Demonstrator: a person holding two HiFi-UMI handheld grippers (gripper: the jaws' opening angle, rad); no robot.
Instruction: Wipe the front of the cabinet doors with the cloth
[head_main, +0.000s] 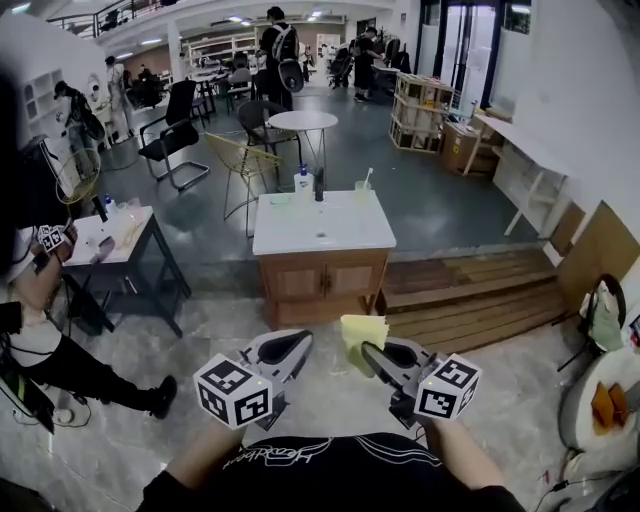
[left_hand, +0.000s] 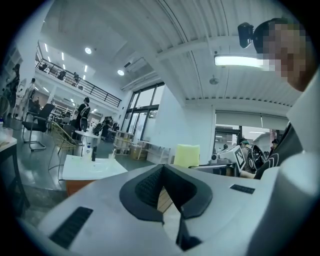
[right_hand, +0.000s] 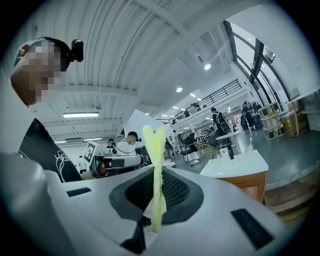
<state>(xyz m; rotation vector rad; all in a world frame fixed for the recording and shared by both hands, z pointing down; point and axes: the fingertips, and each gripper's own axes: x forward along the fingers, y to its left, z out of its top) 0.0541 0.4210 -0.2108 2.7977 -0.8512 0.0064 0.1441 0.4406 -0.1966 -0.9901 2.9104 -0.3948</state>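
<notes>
Busy workshop hall, grey floor, cabinet doors at twelve o'clock (under a white sink top), right hand-held gripper clamped on yellow cloth well short of them, left hand-held gripper at its nine o'clock, jaws together, empty.

Short of the cabinet, my left gripper hangs closed and empty; my right gripper clamps the cloth upright.

Bright ceiling lights, fisheye edges, soft focus
</notes>
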